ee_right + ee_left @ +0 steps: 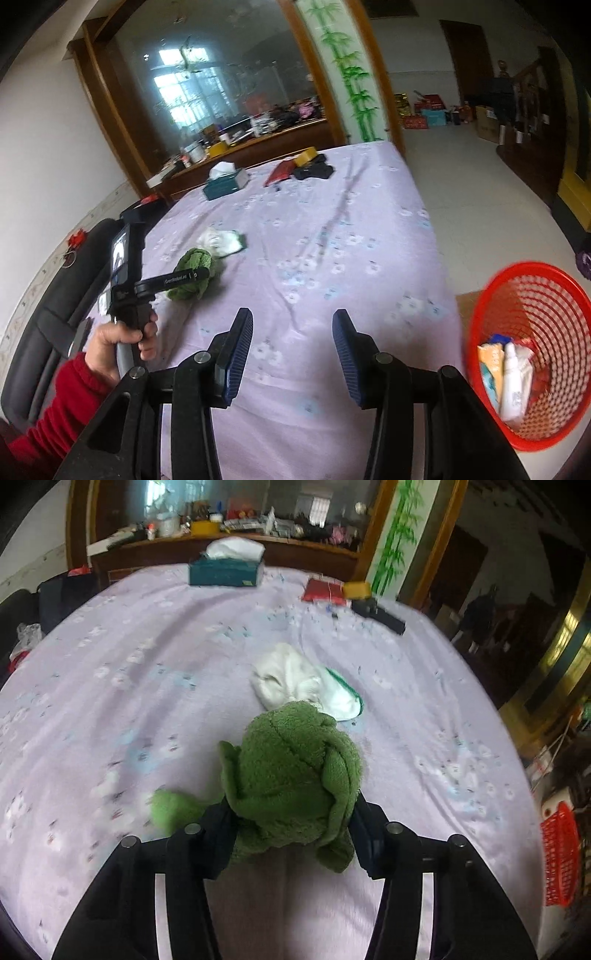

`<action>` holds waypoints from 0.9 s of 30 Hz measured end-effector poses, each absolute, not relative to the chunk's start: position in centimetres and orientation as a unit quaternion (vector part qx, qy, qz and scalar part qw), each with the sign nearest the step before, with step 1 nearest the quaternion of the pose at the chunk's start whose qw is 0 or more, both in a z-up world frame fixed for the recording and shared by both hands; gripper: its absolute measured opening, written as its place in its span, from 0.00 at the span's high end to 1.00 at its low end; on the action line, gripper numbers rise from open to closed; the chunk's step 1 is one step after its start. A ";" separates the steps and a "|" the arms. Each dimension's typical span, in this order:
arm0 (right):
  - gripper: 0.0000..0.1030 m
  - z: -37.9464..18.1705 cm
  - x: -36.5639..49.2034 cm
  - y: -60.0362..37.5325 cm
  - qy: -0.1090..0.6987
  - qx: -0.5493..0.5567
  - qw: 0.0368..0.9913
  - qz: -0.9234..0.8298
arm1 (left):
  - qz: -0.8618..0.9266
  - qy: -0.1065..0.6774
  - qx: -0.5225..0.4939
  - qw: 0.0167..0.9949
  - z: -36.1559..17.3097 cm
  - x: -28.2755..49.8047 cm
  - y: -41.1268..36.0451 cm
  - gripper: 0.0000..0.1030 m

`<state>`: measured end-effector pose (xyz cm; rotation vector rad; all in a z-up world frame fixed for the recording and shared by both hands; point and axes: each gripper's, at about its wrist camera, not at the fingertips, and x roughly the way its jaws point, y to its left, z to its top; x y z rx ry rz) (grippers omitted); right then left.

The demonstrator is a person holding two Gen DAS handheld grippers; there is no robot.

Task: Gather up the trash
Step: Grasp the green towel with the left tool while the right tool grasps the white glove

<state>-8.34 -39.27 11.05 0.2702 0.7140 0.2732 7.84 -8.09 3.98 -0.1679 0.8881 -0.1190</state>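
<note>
My left tool (291, 827) is clamped on the green cloth (291, 775), low over the bed (110, 664); right tool (293, 354) apart, empty. A dangling fold could snag before the red basket (532, 295) at three o'clock.

Rolled cloth (291, 771) lies on the bed (110, 701), socks (295, 683) just behind it.

1. Soft daylight, moderately bright; a window reflected in the mirror (221, 85) glows pale blue
2. Strong fisheye bending, with dark corners in both views
3. The red basket (532, 343) is smeared by motion blur
4. The bed sheet (147, 664) shows only faint shadows; the far room is dim
</note>
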 end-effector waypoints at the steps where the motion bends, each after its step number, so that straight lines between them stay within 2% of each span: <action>1: 0.53 11.3 -7.9 -38.8 0.349 0.129 0.918 0.140 | -0.053 0.423 -0.082 0.901 4.4 7.1 -7.7 0.50; 7: 0.38 12.8 -2.8 -33.3 0.361 0.091 0.909 0.189 | -0.035 0.377 -0.091 0.921 5.6 0.8 -5.7 0.50; 13: 0.37 12.0 5.1 -26.5 0.389 0.071 0.888 0.233 | -0.015 0.349 -0.081 0.933 4.4 -1.7 -5.2 0.50; 21: 0.36 7.9 15.1 -19.0 0.428 0.052 0.869 0.244 | -0.036 0.362 -0.126 0.923 3.4 -1.4 -3.6 0.50; 27: 0.35 5.4 19.6 -15.8 0.441 0.013 0.872 0.211 | -0.049 0.368 -0.142 0.918 3.0 -1.5 -3.3 0.50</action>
